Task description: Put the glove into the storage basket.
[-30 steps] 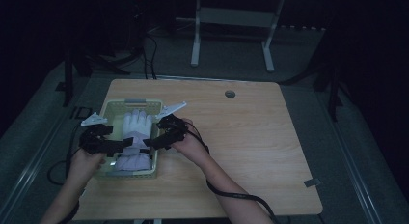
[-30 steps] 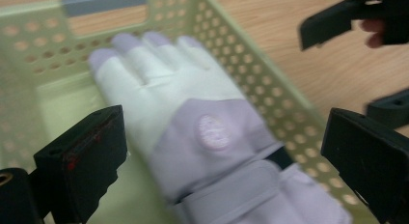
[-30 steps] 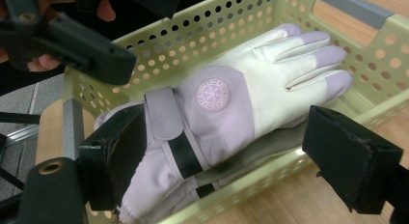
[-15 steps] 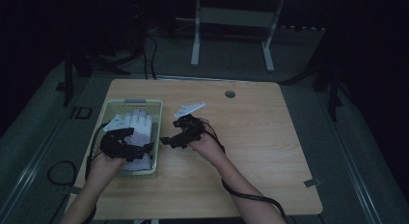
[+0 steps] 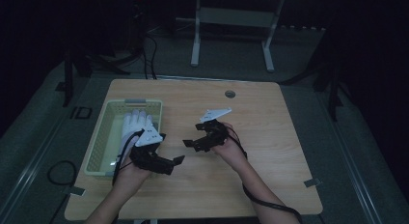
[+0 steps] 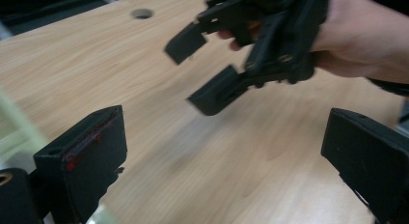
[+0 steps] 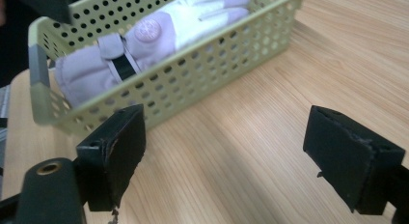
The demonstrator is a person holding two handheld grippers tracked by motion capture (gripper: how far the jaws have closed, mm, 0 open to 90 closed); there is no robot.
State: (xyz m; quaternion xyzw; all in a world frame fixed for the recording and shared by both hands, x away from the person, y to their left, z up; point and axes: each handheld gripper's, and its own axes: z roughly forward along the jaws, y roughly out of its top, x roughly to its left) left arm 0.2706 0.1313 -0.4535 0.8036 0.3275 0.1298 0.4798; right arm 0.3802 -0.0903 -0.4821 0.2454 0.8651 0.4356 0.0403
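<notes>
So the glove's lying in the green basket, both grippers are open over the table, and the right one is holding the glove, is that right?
Not quite: the right gripper holds nothing. The right gripper view shows its jaws apart over bare wood, while the glove lies in the basket. The left gripper is open too.

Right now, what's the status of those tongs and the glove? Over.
Left tongs open, empty. Right tongs open, empty. Glove lying in the basket. Nothing in the way.
</notes>
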